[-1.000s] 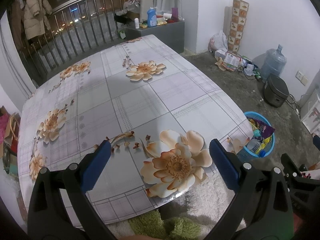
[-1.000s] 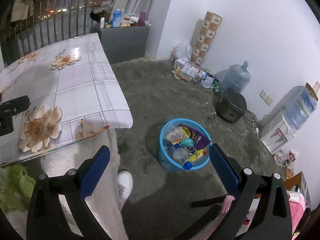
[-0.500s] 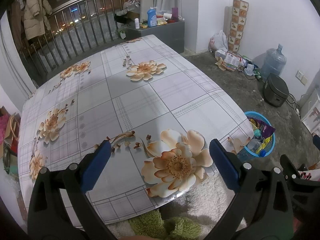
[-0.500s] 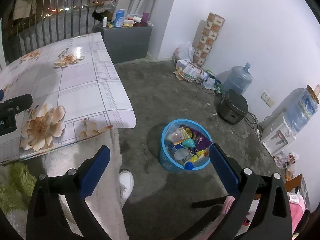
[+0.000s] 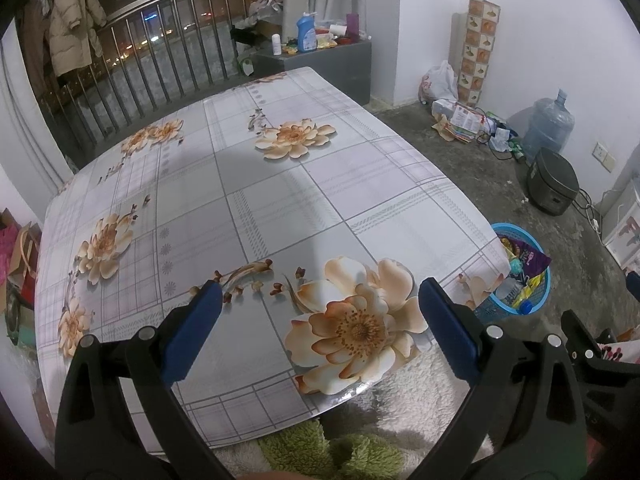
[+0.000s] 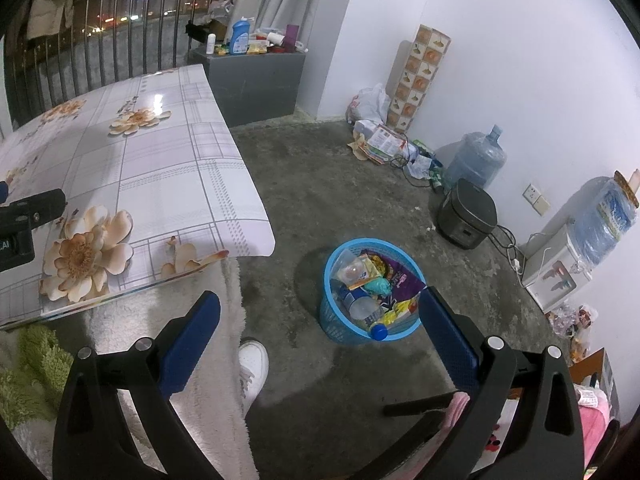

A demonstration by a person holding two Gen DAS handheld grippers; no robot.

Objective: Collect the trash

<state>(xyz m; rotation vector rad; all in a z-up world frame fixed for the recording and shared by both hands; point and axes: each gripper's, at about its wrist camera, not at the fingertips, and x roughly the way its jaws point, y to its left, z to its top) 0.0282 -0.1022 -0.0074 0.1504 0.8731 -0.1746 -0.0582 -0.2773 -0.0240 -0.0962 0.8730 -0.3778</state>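
Concrete floor (image 6: 320, 200), trash basket (image 6: 370, 288) between right gripper (image 6: 320, 312) fingers (image 6: 446, 328), spread wide

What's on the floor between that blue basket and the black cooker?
Nothing: the right wrist view shows bare concrete between the blue basket and the black cooker.

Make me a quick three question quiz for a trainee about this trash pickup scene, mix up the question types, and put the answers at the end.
1. True or false: the left gripper is shut on a piece of trash.
2. Multiple choice: where does the blue basket stand? A) on the table B) on the concrete floor beside the table C) on the grey cabinet
3. Fill in: the bottle lying in the basket has a ____ cap.

Key
1. False: both the left and the right gripper are open and hold nothing.
2. B: it stands on the floor near the corner of the table.
3. Blue.
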